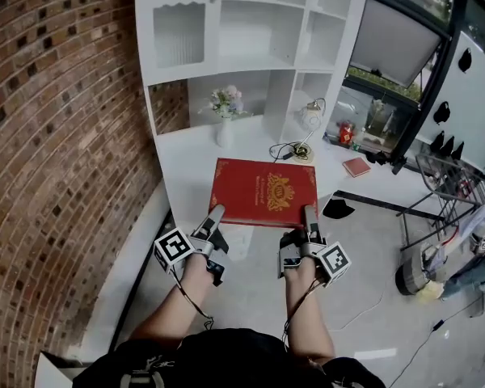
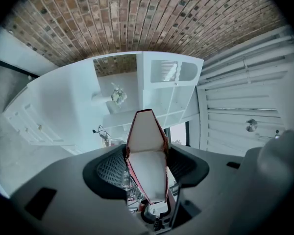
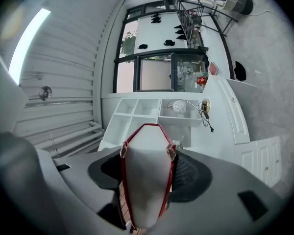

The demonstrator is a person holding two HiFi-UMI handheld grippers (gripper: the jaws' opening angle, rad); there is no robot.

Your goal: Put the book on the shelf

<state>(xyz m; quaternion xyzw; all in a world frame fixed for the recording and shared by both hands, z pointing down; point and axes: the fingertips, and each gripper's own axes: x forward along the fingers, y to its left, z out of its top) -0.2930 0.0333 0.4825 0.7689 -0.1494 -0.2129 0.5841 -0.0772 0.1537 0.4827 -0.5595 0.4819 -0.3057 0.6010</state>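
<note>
A large red book (image 1: 264,192) with a gold emblem is held flat in the air in front of the white shelf unit (image 1: 250,31), over the near edge of its white counter (image 1: 186,156). My left gripper (image 1: 216,216) is shut on the book's near left edge and my right gripper (image 1: 310,215) is shut on its near right edge. In the left gripper view the book's white page edge (image 2: 146,155) stands between the dark pads (image 2: 110,169). The right gripper view shows the same page edge (image 3: 146,180) clamped between the jaws.
On the counter stand a white vase of flowers (image 1: 225,107), a small lamp (image 1: 311,115) with a cable, and a small red book (image 1: 356,166). A brick wall (image 1: 56,136) runs along the left. A black rack (image 1: 449,184) and a person (image 1: 477,257) are at the right.
</note>
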